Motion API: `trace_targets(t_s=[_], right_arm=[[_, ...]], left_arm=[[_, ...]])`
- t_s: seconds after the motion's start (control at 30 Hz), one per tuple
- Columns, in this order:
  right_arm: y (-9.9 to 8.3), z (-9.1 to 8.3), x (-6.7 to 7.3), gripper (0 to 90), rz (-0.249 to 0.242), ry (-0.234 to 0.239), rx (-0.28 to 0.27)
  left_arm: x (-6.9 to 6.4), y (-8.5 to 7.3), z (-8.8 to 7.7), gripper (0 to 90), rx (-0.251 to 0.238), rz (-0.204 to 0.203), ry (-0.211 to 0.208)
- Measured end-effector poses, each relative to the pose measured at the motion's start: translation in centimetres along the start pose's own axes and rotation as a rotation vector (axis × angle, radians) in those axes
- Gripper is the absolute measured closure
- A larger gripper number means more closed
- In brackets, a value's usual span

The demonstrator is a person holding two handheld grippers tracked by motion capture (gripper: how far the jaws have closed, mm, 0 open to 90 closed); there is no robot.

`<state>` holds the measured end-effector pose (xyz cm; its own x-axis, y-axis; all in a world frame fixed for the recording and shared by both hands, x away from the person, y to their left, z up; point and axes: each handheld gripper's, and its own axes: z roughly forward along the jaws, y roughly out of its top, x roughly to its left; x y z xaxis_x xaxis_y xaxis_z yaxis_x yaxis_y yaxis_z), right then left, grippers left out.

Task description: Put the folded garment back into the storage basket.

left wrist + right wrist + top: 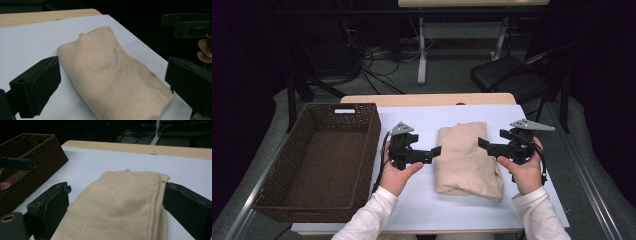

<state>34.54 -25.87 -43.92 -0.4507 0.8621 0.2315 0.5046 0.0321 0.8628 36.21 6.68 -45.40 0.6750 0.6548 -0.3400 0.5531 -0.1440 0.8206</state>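
Note:
A folded beige sweater (467, 160) lies on the white table cover, ribbed hem toward the far side. My left gripper (435, 150) points at its left edge from a person's left hand. In the left gripper view that gripper (113, 82) is open, its black jaws standing wide on either side of the sweater (112, 65) without pressing it. My right gripper (482, 144) faces the sweater's right edge. In the right gripper view it (118, 207) is open too, and the sweater (125, 192) lies between its jaws.
A dark brown woven basket (297, 150) stands empty at the table's left, also seen in the right gripper view (30, 157). The white cover (422, 200) spreads around the sweater. A black chair (507, 75) and cables sit on the floor beyond the table.

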Motion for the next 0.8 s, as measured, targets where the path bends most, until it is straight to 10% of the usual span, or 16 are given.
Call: trace_targets(t_s=[0.8], right_arm=[[-3.0, 2.1, -4.7, 14.4, 0.152, -0.050, 0.123]], left_arm=[[3.2, -1.0, 6.3, 1.2, 0.136, -0.238, 0.000]])
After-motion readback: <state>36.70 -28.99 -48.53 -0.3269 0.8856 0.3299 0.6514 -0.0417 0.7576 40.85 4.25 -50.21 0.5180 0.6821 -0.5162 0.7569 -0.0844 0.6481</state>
